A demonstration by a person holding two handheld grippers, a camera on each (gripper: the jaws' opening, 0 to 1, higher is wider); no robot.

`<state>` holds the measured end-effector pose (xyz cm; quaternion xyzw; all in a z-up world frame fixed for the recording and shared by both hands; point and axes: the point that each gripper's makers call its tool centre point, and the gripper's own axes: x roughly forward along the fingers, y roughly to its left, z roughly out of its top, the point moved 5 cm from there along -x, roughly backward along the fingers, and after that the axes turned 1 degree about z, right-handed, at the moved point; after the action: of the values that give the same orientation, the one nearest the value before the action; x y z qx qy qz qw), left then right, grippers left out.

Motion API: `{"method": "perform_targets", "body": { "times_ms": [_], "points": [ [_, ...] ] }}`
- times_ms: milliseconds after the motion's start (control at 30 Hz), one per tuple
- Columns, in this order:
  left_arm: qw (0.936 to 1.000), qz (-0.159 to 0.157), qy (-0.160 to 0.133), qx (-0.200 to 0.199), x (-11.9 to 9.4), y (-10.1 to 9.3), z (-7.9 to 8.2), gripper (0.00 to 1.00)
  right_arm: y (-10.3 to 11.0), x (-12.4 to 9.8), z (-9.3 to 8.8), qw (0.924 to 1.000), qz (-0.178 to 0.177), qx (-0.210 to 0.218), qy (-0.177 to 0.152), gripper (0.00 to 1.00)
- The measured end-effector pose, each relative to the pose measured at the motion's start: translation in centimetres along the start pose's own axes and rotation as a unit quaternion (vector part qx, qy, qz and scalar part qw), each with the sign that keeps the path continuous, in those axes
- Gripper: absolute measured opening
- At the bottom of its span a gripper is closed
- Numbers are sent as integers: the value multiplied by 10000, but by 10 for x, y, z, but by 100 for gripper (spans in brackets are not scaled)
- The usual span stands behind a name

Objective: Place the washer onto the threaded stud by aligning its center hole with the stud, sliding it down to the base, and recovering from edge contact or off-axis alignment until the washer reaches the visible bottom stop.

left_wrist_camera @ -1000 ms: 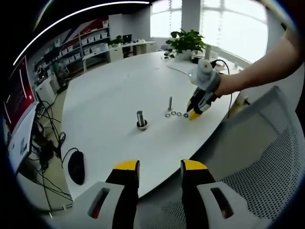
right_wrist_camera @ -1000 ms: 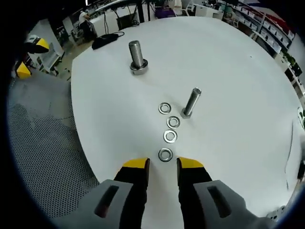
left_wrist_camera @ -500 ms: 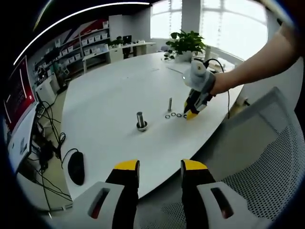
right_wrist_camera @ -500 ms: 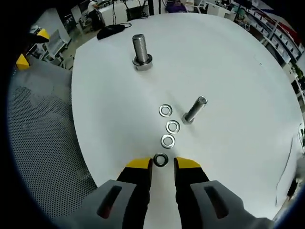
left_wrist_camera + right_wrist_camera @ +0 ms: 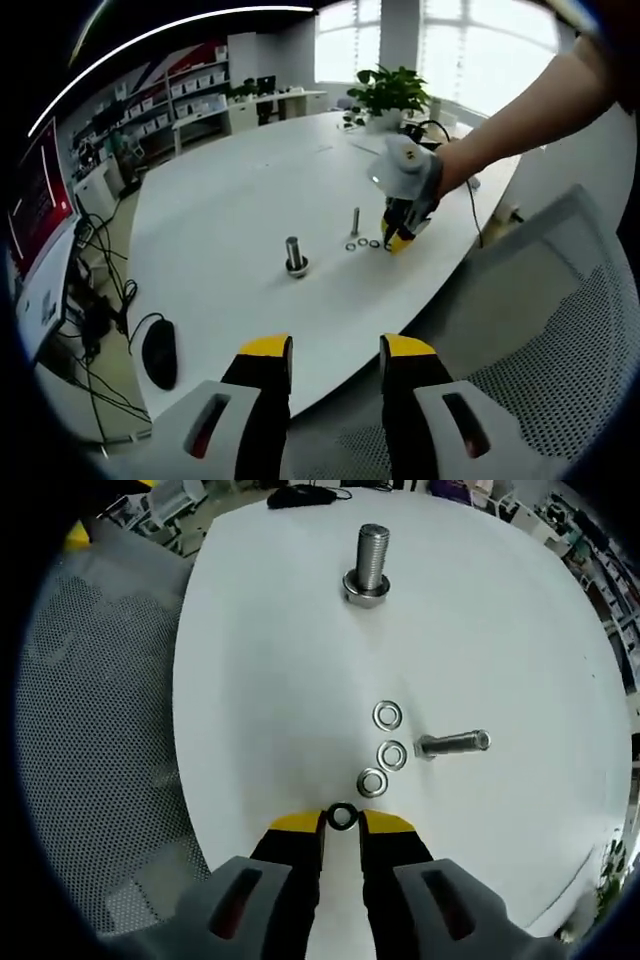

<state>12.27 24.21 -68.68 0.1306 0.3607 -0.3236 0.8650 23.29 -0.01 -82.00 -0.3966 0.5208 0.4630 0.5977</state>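
Observation:
In the right gripper view my right gripper [image 5: 341, 823] is low over the white table [image 5: 260, 660], its yellow tips closed in on either side of a steel washer [image 5: 342, 816]. Three more washers [image 5: 392, 754] lie in a row just ahead. Beside them is a thin threaded stud [image 5: 452, 744], and a thick stud [image 5: 370, 565] on a wide base stands farther off. The left gripper view has my left gripper [image 5: 336, 350] open and off the table's near edge. There a hand holds the right gripper [image 5: 398, 237] down at the washers [image 5: 362, 243], beside the thin stud [image 5: 355, 220] and right of the thick stud [image 5: 295, 255].
A mesh chair [image 5: 90, 730] lies along the table edge at the left of the right gripper view. In the left gripper view a mesh chair [image 5: 540, 350] fills the lower right. A black mouse [image 5: 160, 350] lies at the table's near left, a potted plant [image 5: 390, 90] at its far end.
The right gripper has come forward and down so the nearest washer now sits between its tips, and its jaws have narrowed. Its view has tipped downward. The left gripper has stayed still.

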Motion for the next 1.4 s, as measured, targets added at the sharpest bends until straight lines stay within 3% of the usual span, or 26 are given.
{"method": "perform_targets", "body": {
  "times_ms": [67, 267, 700, 833, 1400],
  "points": [
    [10000, 5, -8, 12, 0, 0, 0, 33, -1, 0, 1, 10000, 13, 28, 58, 16],
    [10000, 31, -17, 24, 0, 0, 1, 33, 6, 1, 4, 9985, -211, -411, 302, 17],
    [10000, 48, -48, 30, -1, 1, 2, 33, 3, 2, 4, 9986, -150, -353, 377, 16],
    [10000, 51, -60, 13, -1, 1, 2, 33, 4, 1, 4, 9987, -246, -114, 420, 16],
    [10000, 48, -36, 24, 0, 2, 1, 33, 2, -2, -2, 9990, -231, 357, -120, 14]
  ]
}}
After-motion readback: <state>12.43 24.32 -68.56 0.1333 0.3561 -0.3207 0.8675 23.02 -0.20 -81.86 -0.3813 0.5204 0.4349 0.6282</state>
